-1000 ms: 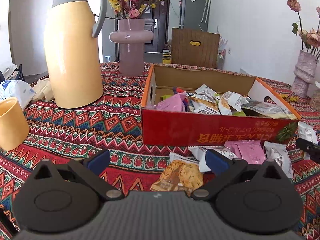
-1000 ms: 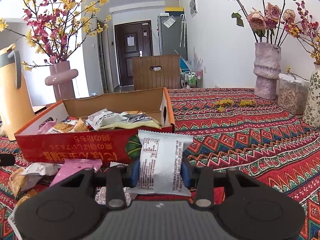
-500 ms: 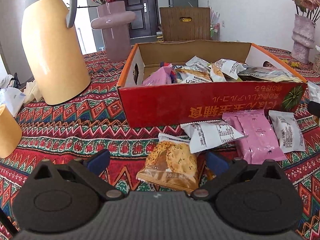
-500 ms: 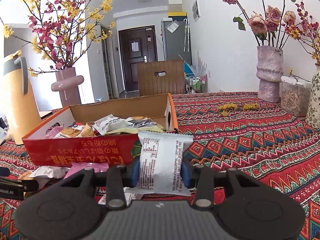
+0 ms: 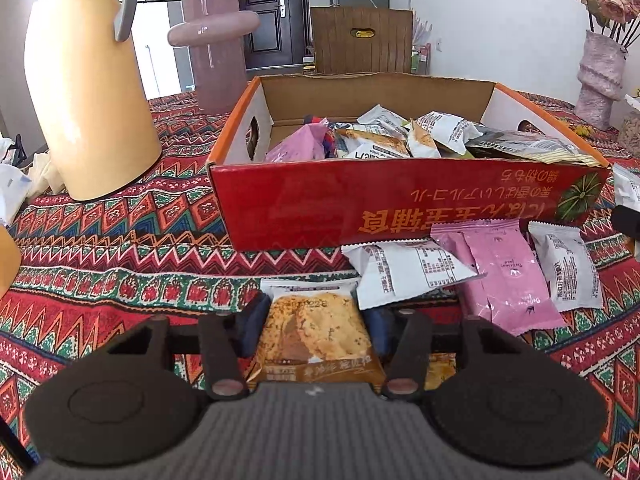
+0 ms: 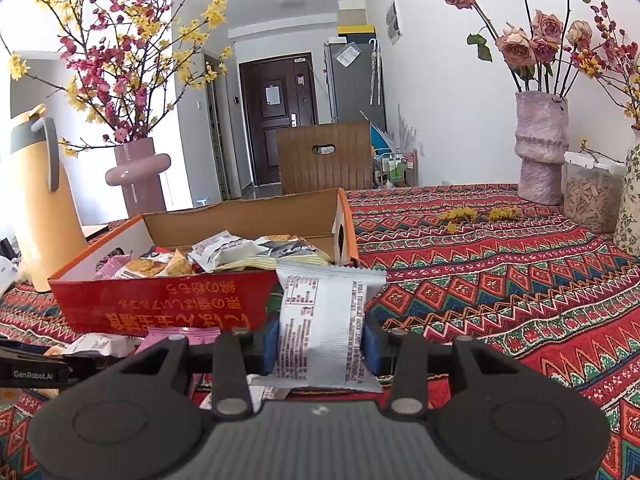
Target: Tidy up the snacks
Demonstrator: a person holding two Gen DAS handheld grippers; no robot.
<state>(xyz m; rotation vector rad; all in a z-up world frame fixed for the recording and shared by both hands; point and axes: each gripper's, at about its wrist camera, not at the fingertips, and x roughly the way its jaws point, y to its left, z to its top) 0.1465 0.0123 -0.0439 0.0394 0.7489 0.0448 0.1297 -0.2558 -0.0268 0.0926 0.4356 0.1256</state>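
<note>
A red cardboard box (image 5: pixel 400 208) holding several snack packets stands on the patterned tablecloth. In front of it lie a white packet (image 5: pixel 404 276), a pink packet (image 5: pixel 508 272) and another white packet (image 5: pixel 568 268). My left gripper (image 5: pixel 316 320) is low over the cloth, its jaws closing with both blue pads against a brown cookie packet (image 5: pixel 316 340). Beside the box's right front corner (image 6: pixel 160 304), my right gripper (image 6: pixel 320 344) is shut on a white snack packet (image 6: pixel 320 320) held upright above the cloth.
A tall yellow thermos jug (image 5: pixel 88 92) and a pink vase (image 5: pixel 216 48) stand to the left of the box. An orange cup (image 5: pixel 6 264) is at the left edge. A rose vase (image 6: pixel 540 148) and a lidded jar (image 6: pixel 592 196) stand at the far right.
My left gripper came forward and down over the cookie packet, and its wide-open jaws closed onto it. The right gripper stayed still with its white packet.
</note>
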